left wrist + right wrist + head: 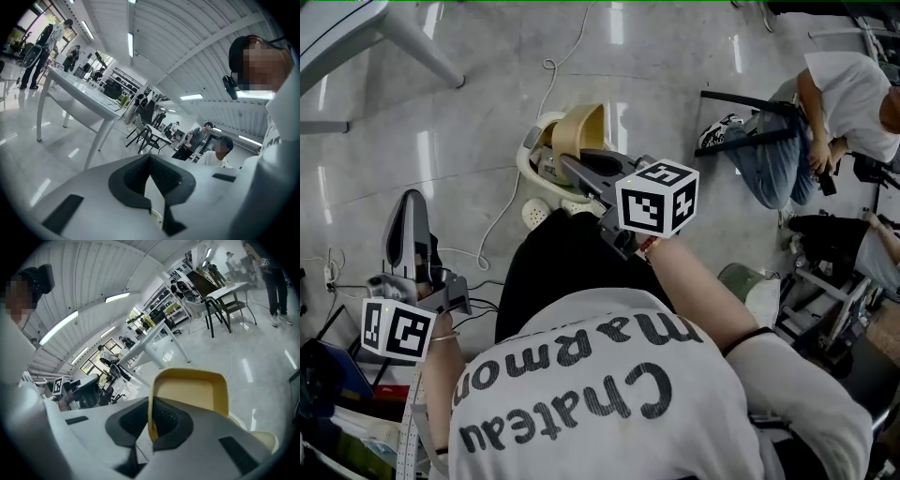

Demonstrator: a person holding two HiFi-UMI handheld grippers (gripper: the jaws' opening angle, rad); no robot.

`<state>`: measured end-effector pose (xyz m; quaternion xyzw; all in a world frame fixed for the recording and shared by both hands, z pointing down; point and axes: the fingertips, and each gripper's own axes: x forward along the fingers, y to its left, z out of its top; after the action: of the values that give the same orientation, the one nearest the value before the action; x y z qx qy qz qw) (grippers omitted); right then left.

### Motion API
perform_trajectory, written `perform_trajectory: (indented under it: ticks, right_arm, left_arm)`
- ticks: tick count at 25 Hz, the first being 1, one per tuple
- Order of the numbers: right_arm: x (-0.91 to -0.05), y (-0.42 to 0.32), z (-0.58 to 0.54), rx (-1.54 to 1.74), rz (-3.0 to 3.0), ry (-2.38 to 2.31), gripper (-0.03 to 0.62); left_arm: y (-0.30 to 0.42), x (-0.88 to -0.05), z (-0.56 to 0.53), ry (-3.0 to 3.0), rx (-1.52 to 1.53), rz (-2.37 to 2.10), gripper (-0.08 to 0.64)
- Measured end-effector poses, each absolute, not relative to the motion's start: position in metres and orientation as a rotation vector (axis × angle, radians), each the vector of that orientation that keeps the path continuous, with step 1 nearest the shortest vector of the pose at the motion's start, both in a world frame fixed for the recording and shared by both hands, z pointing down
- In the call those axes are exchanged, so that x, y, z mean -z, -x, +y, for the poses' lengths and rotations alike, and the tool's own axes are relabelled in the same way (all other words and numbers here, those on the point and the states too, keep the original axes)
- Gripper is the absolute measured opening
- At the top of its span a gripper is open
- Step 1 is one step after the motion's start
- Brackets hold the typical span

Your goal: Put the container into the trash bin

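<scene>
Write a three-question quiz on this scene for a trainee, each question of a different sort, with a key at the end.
1. True or false: the left tool holds a bottle.
2. The right tool is shut on the yellow container by its: A) side wall B) lid C) handle.
3. Fill in: in the head view, the container shows over the white ____.

Key:
1. False: nothing is between its jaws.
2. A.
3. trash bin.
</scene>
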<state>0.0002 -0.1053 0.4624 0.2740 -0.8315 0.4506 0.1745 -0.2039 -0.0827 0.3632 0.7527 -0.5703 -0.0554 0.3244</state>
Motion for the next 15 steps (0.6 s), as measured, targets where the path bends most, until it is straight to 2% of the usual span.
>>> perform_trajectory:
  ticks: [15]
  right_arm:
    - [-0.618, 0.015, -0.069, -1.569, -1.963, -0.575, 0.032]
  left_arm:
    - [0.210, -0.412, -0.048, -1.810, 0.086, -1.550, 0.021]
